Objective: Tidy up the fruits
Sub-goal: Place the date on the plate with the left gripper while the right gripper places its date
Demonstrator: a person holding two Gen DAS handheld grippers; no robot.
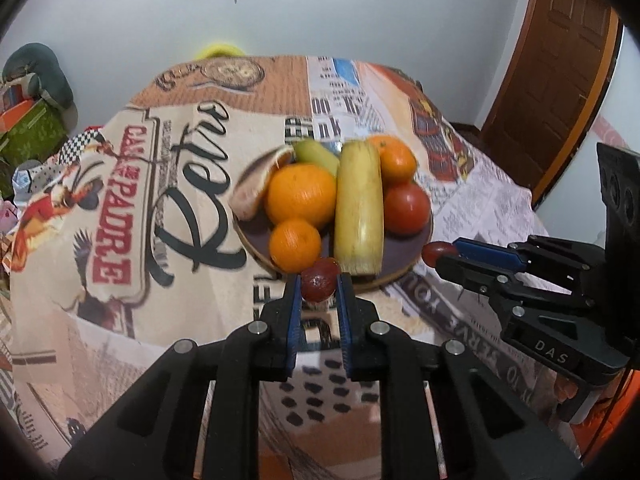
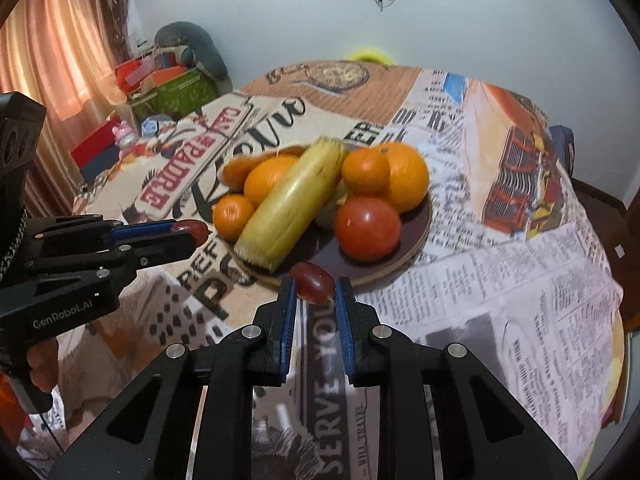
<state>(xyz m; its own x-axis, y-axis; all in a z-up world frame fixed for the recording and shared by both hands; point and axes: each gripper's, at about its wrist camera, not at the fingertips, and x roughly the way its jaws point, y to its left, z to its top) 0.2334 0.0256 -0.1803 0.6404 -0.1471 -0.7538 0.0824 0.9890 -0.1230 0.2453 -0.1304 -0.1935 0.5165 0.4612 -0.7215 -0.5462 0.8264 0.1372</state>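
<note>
Grape (image 1: 318,285) pinched between left hand-held gripper (image 1: 319,294) fingertips, near plate (image 1: 404,266)

Two red grapes (image 1: 318,282) (image 2: 314,278), each gripper-pinched

light: bright, warm glow through curtain (image 2: 52,40) | blur: slight on fruit | edges: fisheye bend, dark corners

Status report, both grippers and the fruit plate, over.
Left gripper shut on small red grape. Right gripper shut on second red grape. Dark round plate piled full; nothing blocking.
</note>
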